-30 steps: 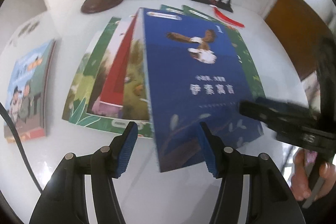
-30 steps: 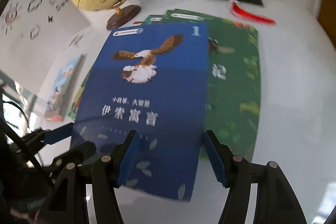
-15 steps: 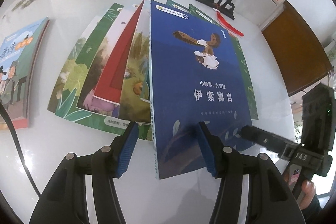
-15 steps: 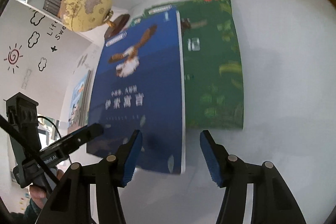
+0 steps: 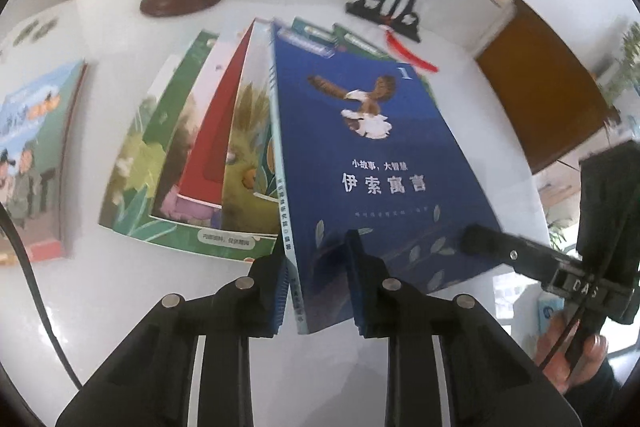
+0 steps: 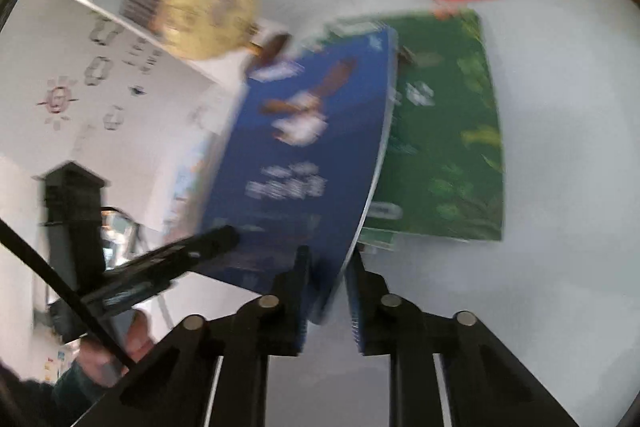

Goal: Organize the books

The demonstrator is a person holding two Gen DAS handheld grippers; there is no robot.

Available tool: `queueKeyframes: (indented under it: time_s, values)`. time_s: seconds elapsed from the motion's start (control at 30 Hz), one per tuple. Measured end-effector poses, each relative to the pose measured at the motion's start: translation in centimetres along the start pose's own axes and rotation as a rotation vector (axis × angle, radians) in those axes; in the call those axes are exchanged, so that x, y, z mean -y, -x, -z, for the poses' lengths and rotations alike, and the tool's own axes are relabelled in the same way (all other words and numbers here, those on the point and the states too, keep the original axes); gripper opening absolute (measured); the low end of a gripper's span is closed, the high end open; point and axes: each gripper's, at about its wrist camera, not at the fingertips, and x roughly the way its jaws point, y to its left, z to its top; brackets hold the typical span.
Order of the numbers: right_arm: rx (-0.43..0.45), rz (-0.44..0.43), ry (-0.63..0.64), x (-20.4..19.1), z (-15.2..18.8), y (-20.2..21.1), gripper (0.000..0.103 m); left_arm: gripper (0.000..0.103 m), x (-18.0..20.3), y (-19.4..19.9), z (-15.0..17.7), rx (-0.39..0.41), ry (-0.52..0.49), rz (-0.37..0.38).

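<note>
Blue book stands tilted over the fanned stack mid-table, long axis running away from both grippers; left gripper closing on its near spine corner, right gripper clamped on the opposite near corner

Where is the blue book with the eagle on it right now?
In the left wrist view the blue eagle-cover book sits mid-frame, tilted up over fanned picture books, near edge between the left claw, closing, and the right claw.
</note>
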Motion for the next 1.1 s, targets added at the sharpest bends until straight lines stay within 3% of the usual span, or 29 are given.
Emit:
queueKeyframes:
  time_s: [0.1,0.23,0.37,0.53,0.83,1.1]
  values:
    - [-0.001,0.014,0.081,-1.9,-0.3,-0.4,0.017,0.020,0.2,-0.1,0.0,0.002,-0.046,-0.022]
    - [-0.016,0.102,0.118,-2.8,-0.9,-3.8,0.017,0.020,-0.1,-0.2,-0.3,0.011,-0.067,-0.033]
    - [0.031,0.149,0.158,-4.3,-1.2,-3.7,0.015,0.020,-0.5,0.9,-0.1,0.036,-0.099,-0.036]
    - [0.037,0.265,0.324,-8.6,-0.5,-4.6,0.015,0.020,-1.7,2.8,0.2,0.082,-0.140,-0.090]
    - [0.062,0.318,0.451,-16.5,0.7,-7.2,0.015,0.020,-7.2,7.7,0.5,0.127,-0.114,-0.112]
    - [0.090,0.295,0.524,-23.3,1.4,-9.5,0.015,0.020,-12.0,12.9,0.8,0.208,-0.099,-0.145]
